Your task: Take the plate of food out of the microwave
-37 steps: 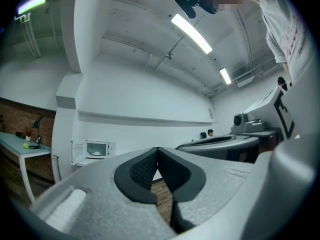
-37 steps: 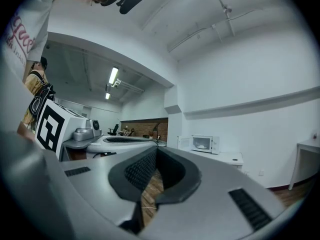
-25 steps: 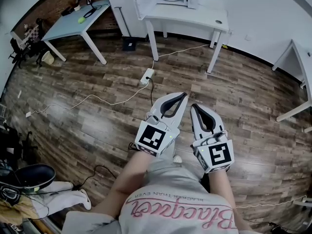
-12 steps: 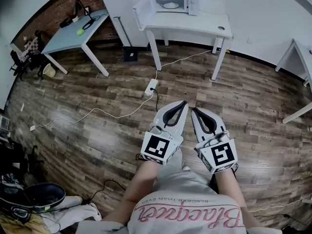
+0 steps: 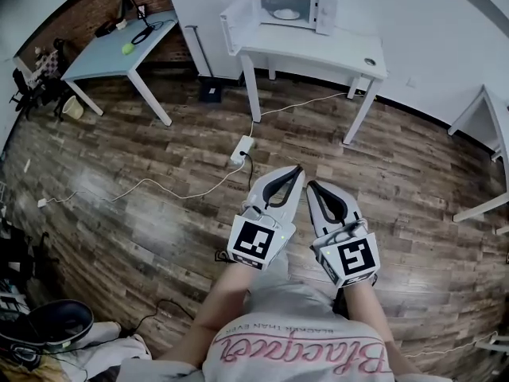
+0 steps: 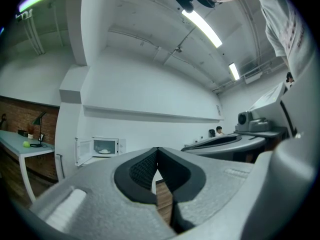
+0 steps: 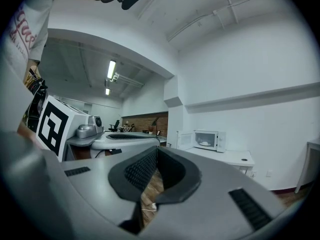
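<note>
A white microwave (image 5: pixel 293 9) stands with its door swung open on a white table (image 5: pixel 318 50) far ahead. Inside it sits a plate of food (image 5: pixel 286 13), also seen small as the plate (image 6: pixel 104 150) in the left gripper view and the plate (image 7: pixel 204 144) in the right gripper view. My left gripper (image 5: pixel 297 170) and right gripper (image 5: pixel 312 185) are held side by side close to my body, several steps short of the table. Both are shut with nothing between their pads.
A power strip (image 5: pixel 240 146) and white cables (image 5: pixel 159 183) lie on the wooden floor between me and the white table. A blue-grey desk (image 5: pixel 111 52) stands at the left, another white table (image 5: pixel 493 110) at the right. Shoes and clutter (image 5: pixel 48 329) lie at the lower left.
The view has shifted slightly as I move; the microwave table sits a little further right and nearer in the head view. Both grippers stay shut and side by side.
</note>
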